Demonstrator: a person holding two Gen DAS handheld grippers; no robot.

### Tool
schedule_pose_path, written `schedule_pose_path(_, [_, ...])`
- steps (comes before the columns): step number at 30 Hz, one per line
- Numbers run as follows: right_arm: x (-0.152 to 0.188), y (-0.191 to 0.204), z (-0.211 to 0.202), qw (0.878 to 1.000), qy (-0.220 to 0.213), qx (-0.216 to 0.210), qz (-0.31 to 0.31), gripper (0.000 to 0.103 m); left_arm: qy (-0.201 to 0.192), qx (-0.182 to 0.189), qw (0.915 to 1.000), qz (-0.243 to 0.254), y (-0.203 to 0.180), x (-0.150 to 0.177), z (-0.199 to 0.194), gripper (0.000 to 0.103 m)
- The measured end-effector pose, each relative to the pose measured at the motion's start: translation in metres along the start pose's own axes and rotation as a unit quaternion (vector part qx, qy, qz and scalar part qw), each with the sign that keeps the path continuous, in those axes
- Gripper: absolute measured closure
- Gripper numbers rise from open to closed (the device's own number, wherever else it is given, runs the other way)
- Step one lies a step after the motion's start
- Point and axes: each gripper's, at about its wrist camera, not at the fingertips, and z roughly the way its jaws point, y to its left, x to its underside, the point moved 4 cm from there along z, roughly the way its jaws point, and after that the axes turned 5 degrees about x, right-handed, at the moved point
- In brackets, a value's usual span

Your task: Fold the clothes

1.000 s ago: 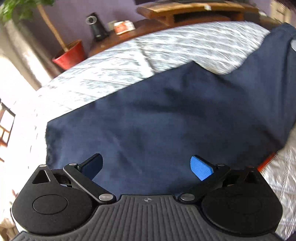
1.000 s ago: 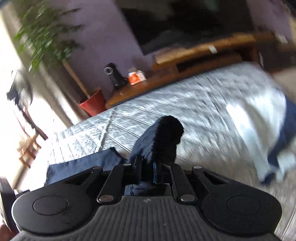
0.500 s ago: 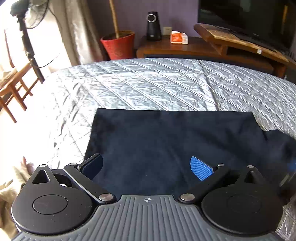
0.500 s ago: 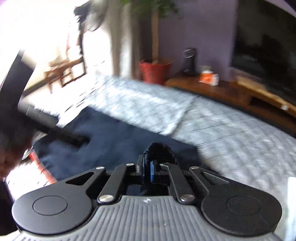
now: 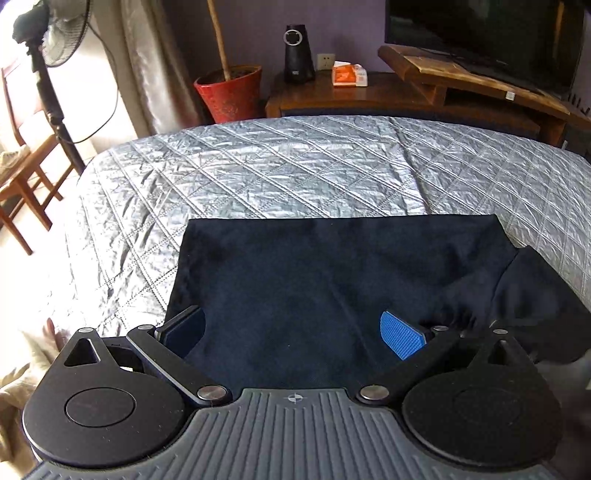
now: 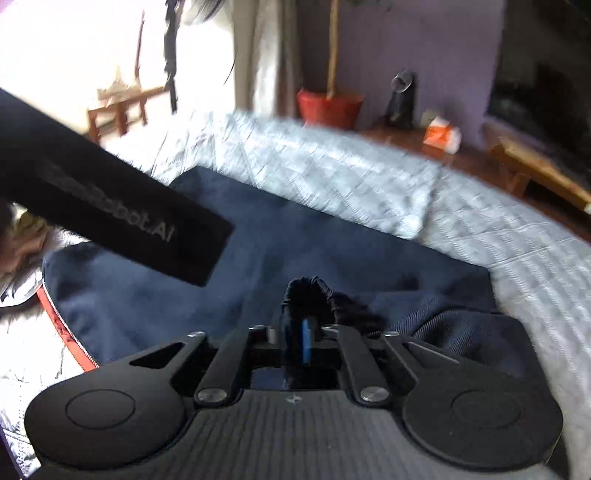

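Note:
A dark navy garment [image 5: 332, 280] lies spread on the grey quilted bed [image 5: 277, 166], its far edge straight. My left gripper [image 5: 291, 332] is open and empty, hovering just above the garment's near part. My right gripper [image 6: 304, 325] is shut on a bunched fold of the same garment [image 6: 314, 291], held low over the cloth [image 6: 258, 251]. The left gripper's black body [image 6: 110, 210] crosses the right wrist view at the upper left. An orange strip [image 6: 62, 328] shows at the garment's left edge.
A red plant pot [image 5: 229, 92], a black speaker [image 5: 297, 51] and an orange box [image 5: 347, 75] stand on a wooden cabinet beyond the bed. A TV [image 5: 480, 33] is at the back right. A fan [image 5: 55, 55] and wooden chair [image 5: 22, 173] stand left.
My right gripper carried the pinched fold leftward across the bed and lowered it onto the spread garment. The left gripper stayed open; its view swung up and steadied over the flattened cloth.

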Motion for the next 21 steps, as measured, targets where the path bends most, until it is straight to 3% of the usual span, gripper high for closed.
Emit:
schedule_pose_path(4, [0.009, -0.002, -0.017, 1.000, -0.004, -0.015, 0.000, 0.077, -0.004, -0.006, 1.0000, -0.006, 0.005, -0.002, -0.001, 0.001])
schedule_pose_path(8, [0.018, -0.019, -0.086, 0.996, -0.077, -0.029, 0.015, 0.070, -0.005, -0.006, 0.9999, -0.011, 0.008, -0.003, -0.002, 0.001])
schedule_pose_path(10, [0.025, -0.030, -0.120, 0.993, -0.116, -0.012, 0.018, 0.052, -0.004, -0.007, 0.9999, -0.011, 0.008, -0.003, -0.002, 0.001])
schedule_pose_path(13, [0.039, -0.042, -0.150, 0.988, -0.145, 0.043, -0.011, 0.052, -0.003, -0.007, 0.9999, -0.008, 0.006, -0.002, -0.001, 0.001])
schedule_pose_path(14, [0.046, -0.044, -0.154, 0.986, -0.143, 0.074, -0.038, 0.053, -0.003, -0.007, 1.0000, -0.007, 0.005, -0.002, -0.001, 0.001])
schedule_pose_path(15, [0.051, -0.043, -0.152, 0.984, -0.132, 0.098, -0.064, 0.061, -0.002, -0.007, 1.0000, -0.006, 0.004, -0.002, -0.001, 0.001])
schedule_pose_path(17, [0.064, -0.042, -0.141, 0.981, -0.090, 0.128, -0.114, 0.070, -0.001, -0.007, 1.0000, -0.004, 0.003, -0.001, 0.000, 0.001])
schedule_pose_path(19, [0.072, -0.045, -0.127, 0.981, -0.052, 0.129, -0.133, 0.071, -0.001, -0.007, 1.0000, -0.004, 0.003, -0.002, 0.000, 0.001])
schedule_pose_path(21, [0.078, -0.045, -0.121, 0.978, -0.045, 0.137, -0.148, 0.068, 0.000, -0.007, 1.0000, -0.003, 0.003, -0.001, 0.001, 0.001])
